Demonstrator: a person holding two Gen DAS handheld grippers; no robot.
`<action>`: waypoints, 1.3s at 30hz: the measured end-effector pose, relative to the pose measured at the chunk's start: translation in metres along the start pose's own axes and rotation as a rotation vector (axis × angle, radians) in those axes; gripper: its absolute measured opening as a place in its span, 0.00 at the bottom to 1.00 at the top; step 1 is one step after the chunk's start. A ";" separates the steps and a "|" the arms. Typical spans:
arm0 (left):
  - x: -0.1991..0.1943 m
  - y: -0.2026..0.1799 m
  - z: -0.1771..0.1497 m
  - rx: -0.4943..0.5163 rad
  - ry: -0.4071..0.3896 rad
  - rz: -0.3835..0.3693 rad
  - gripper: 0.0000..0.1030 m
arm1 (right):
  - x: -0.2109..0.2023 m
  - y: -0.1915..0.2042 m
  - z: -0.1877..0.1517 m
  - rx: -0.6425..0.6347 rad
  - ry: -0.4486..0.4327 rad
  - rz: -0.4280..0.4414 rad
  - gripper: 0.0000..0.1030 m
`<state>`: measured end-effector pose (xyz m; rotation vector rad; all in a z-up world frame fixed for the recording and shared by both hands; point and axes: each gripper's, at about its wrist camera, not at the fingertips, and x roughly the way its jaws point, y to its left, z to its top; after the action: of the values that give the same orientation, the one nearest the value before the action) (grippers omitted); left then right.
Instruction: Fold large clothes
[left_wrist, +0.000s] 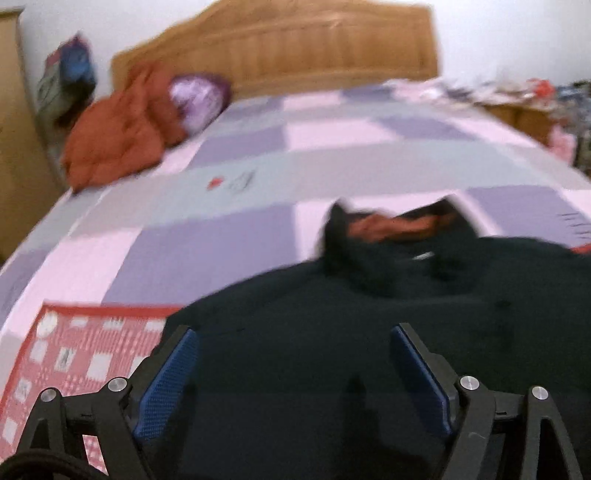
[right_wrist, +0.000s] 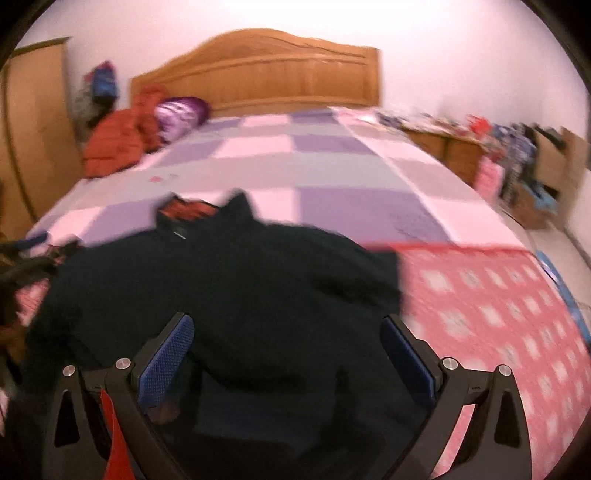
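Black jacket (left_wrist: 369, 332) on bed (blurred); left claw (left_wrist: 295, 384), right claw (right_wrist: 288, 369) agape above it

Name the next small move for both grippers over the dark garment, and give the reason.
Probably lower the left gripper and right gripper and pinch the near edge of the dark garment: both are open and grip nothing, and it lies spread on the checked bedspread.

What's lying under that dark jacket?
The dark jacket rests on a red patterned cloth over the checked bedspread. Anything directly beneath it is hidden.
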<state>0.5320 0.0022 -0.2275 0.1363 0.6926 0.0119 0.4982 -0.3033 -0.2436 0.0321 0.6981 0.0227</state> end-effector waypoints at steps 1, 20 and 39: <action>0.012 0.004 -0.003 -0.006 0.024 0.020 0.86 | 0.008 0.019 0.011 -0.018 -0.019 0.016 0.99; 0.084 0.035 -0.061 -0.025 0.132 0.007 1.00 | 0.135 -0.020 -0.011 -0.035 0.222 -0.197 0.99; 0.041 0.090 -0.050 -0.125 0.122 0.014 0.92 | 0.094 0.014 0.014 -0.116 0.075 -0.260 1.00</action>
<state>0.5352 0.0995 -0.2802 0.0210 0.8107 0.0774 0.5786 -0.2862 -0.2929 -0.1710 0.7702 -0.1854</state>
